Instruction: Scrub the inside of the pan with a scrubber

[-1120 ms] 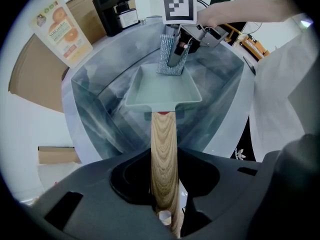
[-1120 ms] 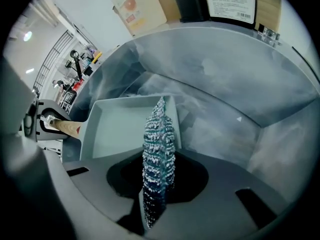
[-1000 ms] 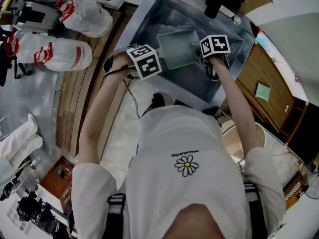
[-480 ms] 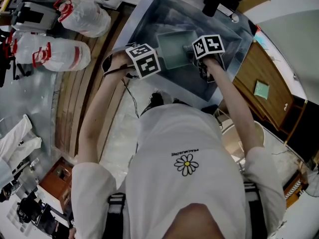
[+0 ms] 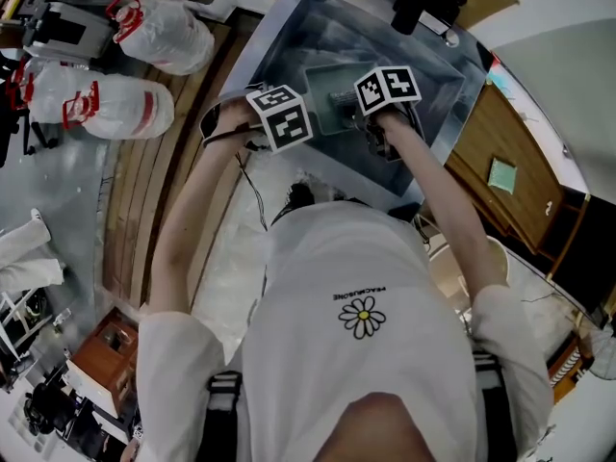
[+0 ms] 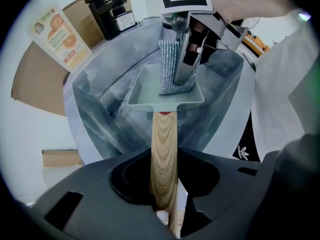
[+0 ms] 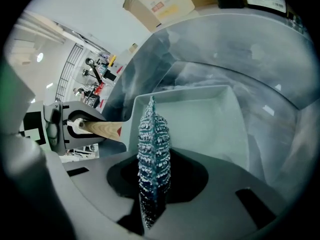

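Pan [image 6: 150,86] sits low in the middle of the grey sink [image 6: 97,101]. It is pale and square with shallow walls, and its wooden handle [image 6: 164,149] reaches back toward the sink's near edge. The left gripper [image 6: 165,189] has its jaws closed narrowly on that handle, which runs straight between them in the left gripper view. The right gripper [image 7: 152,199] grips the scrubber [image 7: 154,154], a silvery mesh pad pinched edge-on between its jaws. The pad stands upright, and its free end is down inside the pan, close to the wall on the handle side. Its lower edge seems to rest on the pan's floor, though the near wall hides the exact contact. In the head view both marker cubes hover side by side over the sink's near edge, the person's arms stretched toward them. Past the sink's far edge stands an orange-printed carton [image 6: 60,34], with a black tap [image 6: 107,6] just beside it.
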Demonstrator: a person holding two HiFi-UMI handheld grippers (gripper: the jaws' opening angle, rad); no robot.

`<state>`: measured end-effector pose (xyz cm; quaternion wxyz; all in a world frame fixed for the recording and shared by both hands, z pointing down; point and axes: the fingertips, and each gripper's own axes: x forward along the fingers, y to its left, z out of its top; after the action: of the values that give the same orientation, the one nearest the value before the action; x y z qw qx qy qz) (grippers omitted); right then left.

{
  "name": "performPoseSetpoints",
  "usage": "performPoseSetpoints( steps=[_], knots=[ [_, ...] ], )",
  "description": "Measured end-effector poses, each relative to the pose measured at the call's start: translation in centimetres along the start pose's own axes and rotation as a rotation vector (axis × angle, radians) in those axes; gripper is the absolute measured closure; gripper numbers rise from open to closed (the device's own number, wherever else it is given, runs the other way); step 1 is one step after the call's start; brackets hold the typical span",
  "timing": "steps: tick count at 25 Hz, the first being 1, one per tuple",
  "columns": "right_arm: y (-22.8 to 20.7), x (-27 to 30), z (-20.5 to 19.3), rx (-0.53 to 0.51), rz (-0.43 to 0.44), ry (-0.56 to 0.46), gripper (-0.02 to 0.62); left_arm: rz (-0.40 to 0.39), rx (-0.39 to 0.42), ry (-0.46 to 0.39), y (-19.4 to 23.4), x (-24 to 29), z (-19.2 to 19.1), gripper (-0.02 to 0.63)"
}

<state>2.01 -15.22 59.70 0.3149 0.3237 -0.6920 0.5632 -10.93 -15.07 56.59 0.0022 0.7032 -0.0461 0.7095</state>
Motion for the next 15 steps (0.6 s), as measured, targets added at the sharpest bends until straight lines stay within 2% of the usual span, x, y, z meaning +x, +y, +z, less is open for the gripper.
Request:
performPoseSetpoints(
  steps=[11,15],
  knots=[
    [4.2,1.1,0.2,0.029,0.095,-0.008,0.535,0.01,0.005,0.001,0.0,0.0,0.0,0.472],
    [4.9,1.3,0.3,0.044,0.103,-0.016,0.535,0.013,0.005,0.004,0.0,-0.1,0.0,0.472]
  ],
)
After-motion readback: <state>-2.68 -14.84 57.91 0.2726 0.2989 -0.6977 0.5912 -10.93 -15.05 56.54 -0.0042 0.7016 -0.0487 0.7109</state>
